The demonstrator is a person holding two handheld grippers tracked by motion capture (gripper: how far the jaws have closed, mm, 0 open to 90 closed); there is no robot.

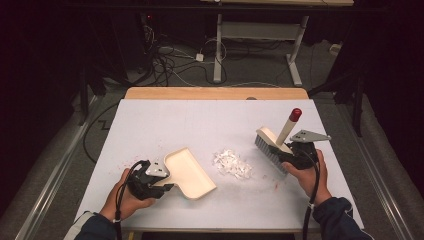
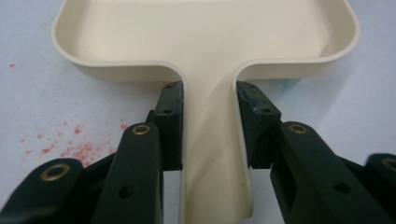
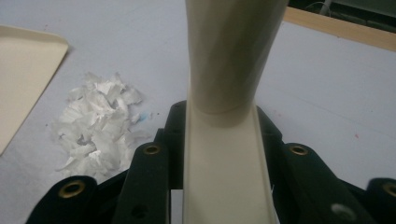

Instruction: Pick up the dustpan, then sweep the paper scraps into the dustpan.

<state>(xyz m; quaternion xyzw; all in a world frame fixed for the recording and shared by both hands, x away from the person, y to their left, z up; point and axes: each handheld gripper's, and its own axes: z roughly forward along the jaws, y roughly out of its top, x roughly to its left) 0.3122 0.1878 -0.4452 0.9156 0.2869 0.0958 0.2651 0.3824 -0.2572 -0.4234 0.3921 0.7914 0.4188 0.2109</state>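
A cream dustpan (image 1: pixel 190 173) lies on the white table, its mouth facing right toward a heap of white paper scraps (image 1: pixel 232 164). My left gripper (image 1: pixel 159 188) is shut on the dustpan's handle (image 2: pixel 212 140), with both black pads pressed against its sides. At the right, my right gripper (image 1: pixel 289 154) is shut on the back of a cream hand brush (image 1: pixel 272 145); its grey bristles rest on the table and its red-tipped handle (image 1: pixel 289 123) slants up and away. The brush body (image 3: pixel 224 168) runs between the jaws, and the paper scraps (image 3: pixel 95 128) lie to its left.
The white table top (image 1: pixel 200 120) has a wooden strip (image 1: pixel 215 93) along its far edge. Faint red specks (image 2: pixel 70 144) stain the surface near the dustpan. Beyond the table, cables and another table's legs (image 1: pixel 217 50) stand on the floor. Open surface lies behind the scraps.
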